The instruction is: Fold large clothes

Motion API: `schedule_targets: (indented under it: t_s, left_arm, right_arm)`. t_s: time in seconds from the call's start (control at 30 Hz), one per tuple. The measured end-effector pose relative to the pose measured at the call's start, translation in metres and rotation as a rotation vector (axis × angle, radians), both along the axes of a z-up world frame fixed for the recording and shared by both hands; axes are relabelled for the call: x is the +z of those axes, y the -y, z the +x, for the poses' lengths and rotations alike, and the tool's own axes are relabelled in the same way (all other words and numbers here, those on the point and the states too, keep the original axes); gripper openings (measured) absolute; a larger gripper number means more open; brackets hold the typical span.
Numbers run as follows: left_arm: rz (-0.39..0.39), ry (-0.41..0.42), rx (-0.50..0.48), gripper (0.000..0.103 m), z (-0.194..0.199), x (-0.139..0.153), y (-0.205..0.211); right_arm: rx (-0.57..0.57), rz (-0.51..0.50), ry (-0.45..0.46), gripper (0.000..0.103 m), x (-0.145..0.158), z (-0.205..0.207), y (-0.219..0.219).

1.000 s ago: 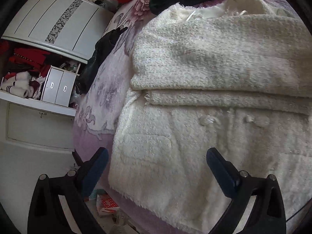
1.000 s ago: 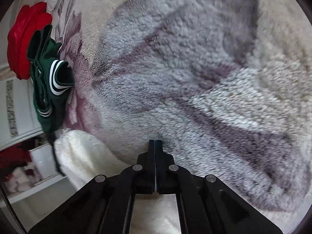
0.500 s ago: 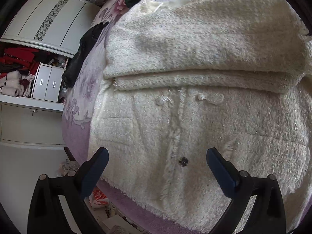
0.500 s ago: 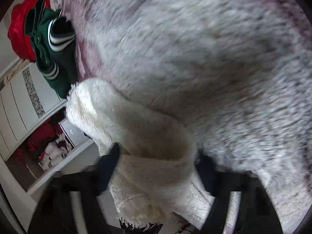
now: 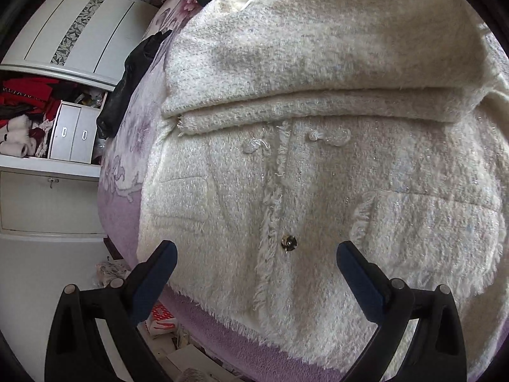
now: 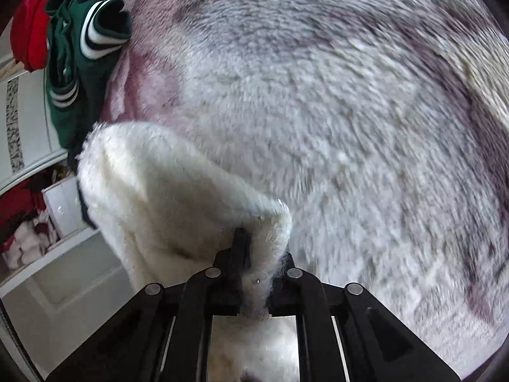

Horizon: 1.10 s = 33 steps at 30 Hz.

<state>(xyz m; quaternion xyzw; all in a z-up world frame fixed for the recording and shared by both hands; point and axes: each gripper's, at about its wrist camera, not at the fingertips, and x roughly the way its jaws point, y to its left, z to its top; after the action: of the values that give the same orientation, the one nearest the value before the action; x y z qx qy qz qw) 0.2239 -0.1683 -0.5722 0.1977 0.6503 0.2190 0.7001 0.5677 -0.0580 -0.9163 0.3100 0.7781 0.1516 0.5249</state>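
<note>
A cream fuzzy jacket (image 5: 318, 165) lies on the purple floral bed cover (image 5: 133, 140), its sleeves folded across the chest and a metal snap (image 5: 288, 242) on the front edge. My left gripper (image 5: 254, 264) is open and empty, hovering over the jacket's hem. In the right wrist view my right gripper (image 6: 257, 254) is shut on a fold of the cream jacket (image 6: 165, 191), which bunches up to the left above the plush bed cover (image 6: 334, 127).
A green striped garment (image 6: 79, 63) and a red garment (image 6: 28, 31) lie at the bed's far end. A black garment (image 5: 127, 79) hangs over the bed's left edge. A white wardrobe with open shelves (image 5: 47, 111) stands to the left. Clutter lies on the floor (image 5: 159, 315).
My left gripper has moved right along the hem, bringing the jacket's front and snap to centre. My right gripper opened around the jacket's edge, then shut on it.
</note>
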Motion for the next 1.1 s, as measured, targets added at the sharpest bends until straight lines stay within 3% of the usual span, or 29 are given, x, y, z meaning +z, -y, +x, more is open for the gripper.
schedule_targets:
  t_s: [0.03,0.07,0.1,0.2,0.3,0.37,0.5,0.63,0.7,0.8,0.87,0.9,0.93,1.0,1.1]
  left_arm:
    - [0.000,0.006,-0.005,0.103,-0.003,0.006,0.005]
    - [0.002,0.007,-0.010,0.103,-0.006,0.011,0.010]
    - [0.014,0.006,-0.025,0.103,-0.011,0.017,0.019]
    - [0.070,0.002,-0.133,0.103,-0.036,0.030,0.067]
    - [0.153,-0.031,-0.282,0.103,-0.066,0.023,0.128]
    - [0.127,-0.056,-0.335,0.103,-0.082,0.014,0.163]
    - [0.079,-0.101,-0.370,0.103,-0.094,-0.012,0.211]
    - [0.182,-0.114,-0.421,0.103,-0.087,-0.050,0.226]
    - [0.204,-0.138,-0.427,0.103,-0.083,-0.063,0.218]
    - [0.167,-0.113,-0.377,0.102,-0.079,-0.054,0.200]
    - [0.164,-0.102,-0.358,0.078,-0.079,-0.044,0.194]
    - [0.159,-0.101,-0.351,0.073,-0.079,-0.042,0.193]
    - [0.143,-0.107,-0.344,0.072,-0.080,-0.040,0.193]
    - [0.032,-0.130,-0.326,0.072,-0.083,-0.036,0.200]
    - [-0.010,-0.120,-0.372,0.072,-0.091,-0.031,0.222]
  right_arm:
    - [0.022,-0.019,0.030,0.032,0.014,-0.008,0.009]
    - [0.046,-0.046,0.056,0.058,0.026,-0.014,0.015]
    - [0.077,-0.074,0.094,0.076,0.043,-0.026,0.027]
    - [0.134,-0.153,0.141,0.077,0.080,-0.065,0.063]
    - [0.164,-0.246,0.149,0.077,0.104,-0.107,0.109]
    - [0.142,-0.266,0.110,0.077,0.115,-0.141,0.159]
    - [0.032,-0.280,0.017,0.077,0.098,-0.177,0.199]
    - [-0.059,-0.281,-0.016,0.077,0.072,-0.189,0.217]
    - [-0.079,-0.246,-0.019,0.077,0.062,-0.186,0.211]
    - [-0.087,-0.163,-0.015,0.077,0.057,-0.175,0.192]
    - [-0.065,-0.100,-0.006,0.077,0.055,-0.166,0.178]
    - [-0.043,-0.088,-0.004,0.077,0.051,-0.159,0.168]
    - [-0.019,-0.089,-0.004,0.077,0.048,-0.154,0.158]
    - [0.008,-0.087,-0.002,0.077,0.050,-0.148,0.140]
    - [0.034,-0.066,0.007,0.077,0.051,-0.142,0.120]
